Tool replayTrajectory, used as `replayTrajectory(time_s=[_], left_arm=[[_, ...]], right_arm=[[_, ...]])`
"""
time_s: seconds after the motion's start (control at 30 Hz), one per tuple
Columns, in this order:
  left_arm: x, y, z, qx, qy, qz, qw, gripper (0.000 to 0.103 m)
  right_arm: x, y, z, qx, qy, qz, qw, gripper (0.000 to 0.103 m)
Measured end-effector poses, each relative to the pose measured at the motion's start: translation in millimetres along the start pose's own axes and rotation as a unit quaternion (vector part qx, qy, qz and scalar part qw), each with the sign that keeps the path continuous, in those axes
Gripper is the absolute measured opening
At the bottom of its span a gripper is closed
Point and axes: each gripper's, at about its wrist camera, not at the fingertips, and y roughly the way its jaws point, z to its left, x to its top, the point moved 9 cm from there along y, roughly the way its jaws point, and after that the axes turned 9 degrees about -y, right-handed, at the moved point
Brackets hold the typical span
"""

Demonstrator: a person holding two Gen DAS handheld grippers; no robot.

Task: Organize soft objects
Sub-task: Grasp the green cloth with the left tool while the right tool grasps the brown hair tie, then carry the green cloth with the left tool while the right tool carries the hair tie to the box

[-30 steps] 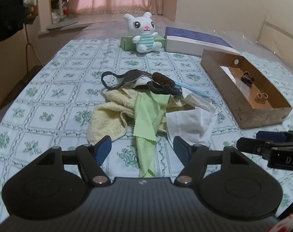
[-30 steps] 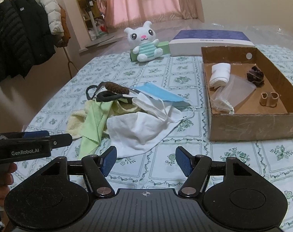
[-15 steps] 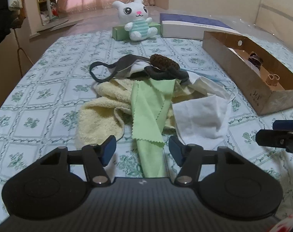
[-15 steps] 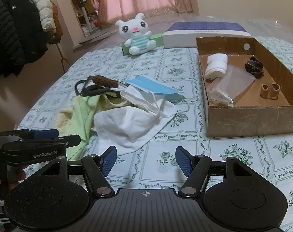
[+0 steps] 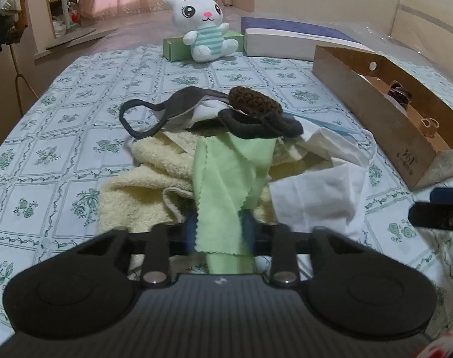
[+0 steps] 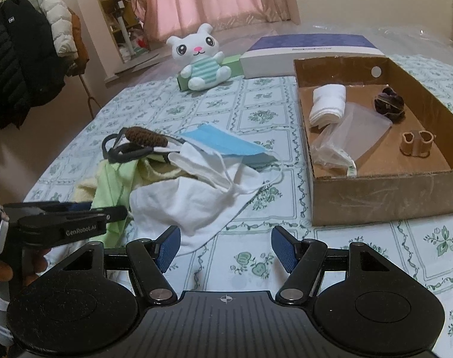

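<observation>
A heap of soft things lies mid-table on the flowered cloth: a yellow towel (image 5: 143,185), a green cloth (image 5: 226,185), a white cloth (image 6: 190,203), a grey mask (image 5: 178,107), a blue mask (image 6: 223,143), a brown crocheted piece (image 5: 253,101) and a black band (image 5: 262,126). My left gripper (image 5: 220,229) is closing its jaws on the near end of the green cloth, and the blue pads touch both of its edges. My right gripper (image 6: 226,246) stands open over bare tablecloth, just in front of the white cloth's edge, with nothing between its fingers.
A cardboard box (image 6: 375,194) at the right holds a rolled white cloth (image 6: 328,104), a clear bag, a dark scrunchie and a tan piece. At the far end sit a plush bunny (image 5: 205,26), a green box (image 5: 175,49) and a purple-white box (image 5: 286,41). Coats (image 6: 23,59) hang at the left.
My left gripper came forward and down onto the green cloth, and its jaws narrowed from wide apart to touching the cloth. My right gripper crept a little closer to the heap, still open.
</observation>
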Motion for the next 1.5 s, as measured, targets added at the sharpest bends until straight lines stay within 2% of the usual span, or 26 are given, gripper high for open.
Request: replayTrajectory(time_s=[0.03,0.17,0.33,0.6,0.73,1.0,1.23,1.33,1.47,1.5], left_arm=[[-1,-2,0,-0.005,-0.001,-0.001,1.0,0.011],[0,-19,5,-0.009,-0.012,-0.017,0.9998,0.005],[14,-48,22,-0.003,-0.032,-0.051,0.9982,0.005],[49,-74,62,0.037,-0.074,-0.099,0.9917,0.005],[62,-79,85,0.061,-0.096,-0.111,0.9873,0.005],[79,-72,107,0.073,-0.126,-0.118,0.9823,0.005],[76,-51,103,0.07,-0.13,-0.099,0.9841,0.005],[73,-46,101,0.068,-0.128,-0.091,0.9852,0.005],[72,-43,97,0.067,-0.124,-0.085,0.9864,0.005],[73,-43,96,0.066,-0.123,-0.085,0.9866,0.005]], right_arm=[[1,0,0,0.001,0.0,-0.002,1.0,0.067],[10,-4,3,0.009,-0.006,-0.019,1.0,0.067],[24,-6,14,0.025,-0.025,-0.043,0.998,0.067],[61,8,38,0.05,-0.066,-0.084,0.993,0.067],[80,23,51,0.058,-0.093,-0.098,0.989,0.067],[92,63,77,0.068,-0.14,-0.092,0.984,0.047],[92,90,93,0.066,-0.19,-0.083,0.976,0.042],[88,101,97,0.052,-0.217,-0.075,0.972,0.036],[84,109,98,0.046,-0.237,-0.072,0.968,0.012],[84,109,96,0.046,-0.237,-0.073,0.968,0.012]])
